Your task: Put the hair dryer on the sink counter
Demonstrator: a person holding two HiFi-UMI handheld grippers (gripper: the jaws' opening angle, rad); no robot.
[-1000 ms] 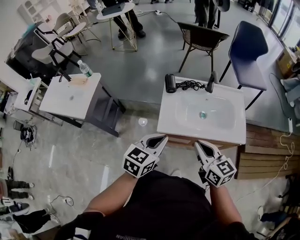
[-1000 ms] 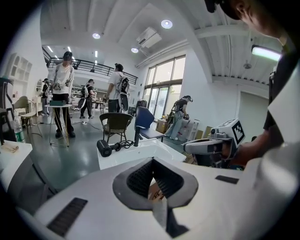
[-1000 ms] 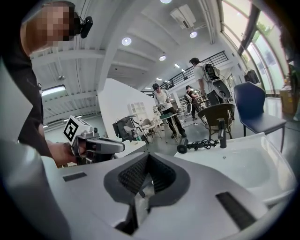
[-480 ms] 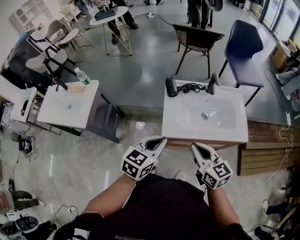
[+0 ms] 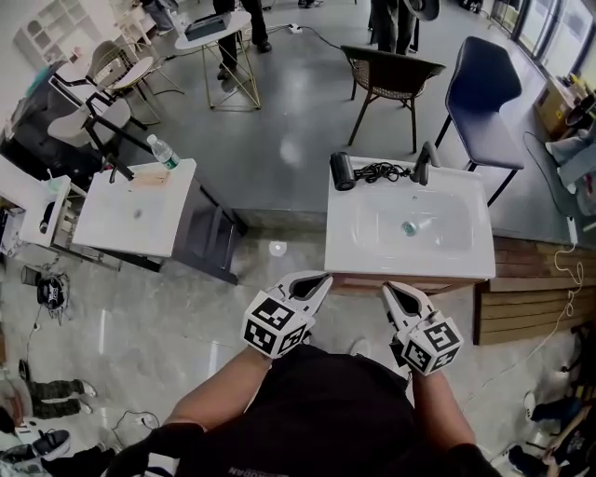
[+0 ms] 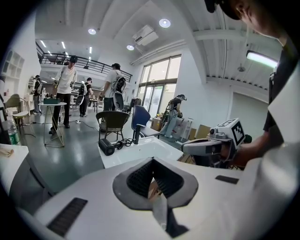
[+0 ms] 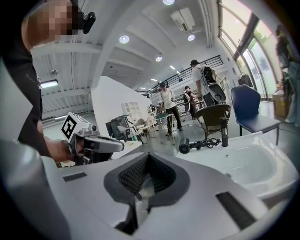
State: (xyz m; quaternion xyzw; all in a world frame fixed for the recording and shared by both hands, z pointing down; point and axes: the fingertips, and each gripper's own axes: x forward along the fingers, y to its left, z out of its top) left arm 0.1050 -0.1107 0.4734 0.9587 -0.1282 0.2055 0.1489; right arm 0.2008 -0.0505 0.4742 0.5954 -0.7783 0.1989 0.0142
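The black hair dryer (image 5: 342, 171) lies on the far left corner of the white sink counter (image 5: 354, 252), its cord (image 5: 379, 170) coiled beside the black faucet (image 5: 424, 163). Both grippers are held close to my body, short of the counter's near edge. My left gripper (image 5: 321, 277) is shut and holds nothing; my right gripper (image 5: 389, 290) is shut and holds nothing too. The left gripper view shows the hair dryer (image 6: 107, 146) far ahead and the right gripper (image 6: 206, 147) at the side. The right gripper view shows the hair dryer (image 7: 184, 146) by the faucet (image 7: 224, 133).
A second white sink counter (image 5: 112, 219) with a water bottle (image 5: 162, 152) stands to the left. Behind the sink are a wicker chair (image 5: 391, 70) and a blue chair (image 5: 484, 98). Wooden planks (image 5: 531, 303) lie to the right. People stand by a round table (image 5: 219, 28).
Both grippers have stayed shut in front of my body. The view has drifted slightly; the hair dryer has not moved on the counter.
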